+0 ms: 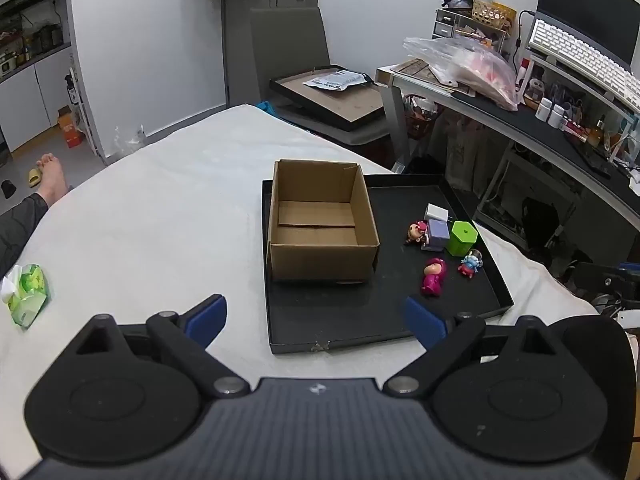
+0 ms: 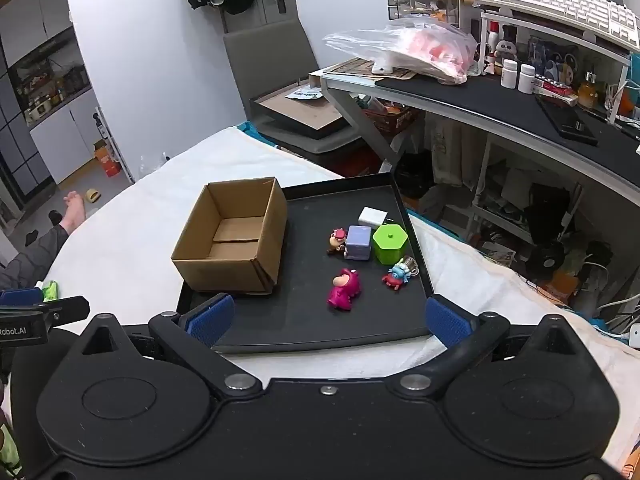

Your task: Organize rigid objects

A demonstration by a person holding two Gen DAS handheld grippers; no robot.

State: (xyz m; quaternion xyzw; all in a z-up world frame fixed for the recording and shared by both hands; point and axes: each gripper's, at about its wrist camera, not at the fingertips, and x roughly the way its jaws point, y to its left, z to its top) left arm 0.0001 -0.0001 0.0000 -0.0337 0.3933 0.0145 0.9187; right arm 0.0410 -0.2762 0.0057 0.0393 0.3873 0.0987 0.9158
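A brown cardboard box (image 1: pixel 323 220) with plain matte walls stands open and empty on the left part of a shallow black tray (image 1: pixel 360 320). The tray is rectangular with a low raised rim, and it lies on a bed covered with a white, slightly wrinkled sheet (image 1: pixel 160 208).

On the right part of the tray, apart from the box, the small rigid things are grouped near the right rim. A glossy green hexagonal container (image 1: pixel 463 237) stands just beside a lilac cube (image 1: pixel 437 233). A flat white block (image 1: pixel 437 212) lies behind them. A small doll with a red bow (image 1: pixel 416 233) touches the cube on its left. Nearer to the cameras lie a magenta plastic figure (image 1: pixel 433 276) and a small blue and red figure (image 1: pixel 471 263).

The left hand-held gripper (image 1: pixel 316 318) hangs over the near rim of the tray with its blue ribbed pads (image 1: pixel 206 318) spread wide and nothing between them. The right hand-held gripper (image 2: pixel 328 320) is also spread wide and empty, above the near rim. The middle and front of the tray are bare, so there is open room between the box and the toys.

A green tissue packet (image 1: pixel 28 294) lies on the sheet far left. Behind the bed are a grey chair (image 1: pixel 292 52) and a cluttered desk (image 1: pixel 540 120) with a white keyboard (image 1: pixel 580 56).
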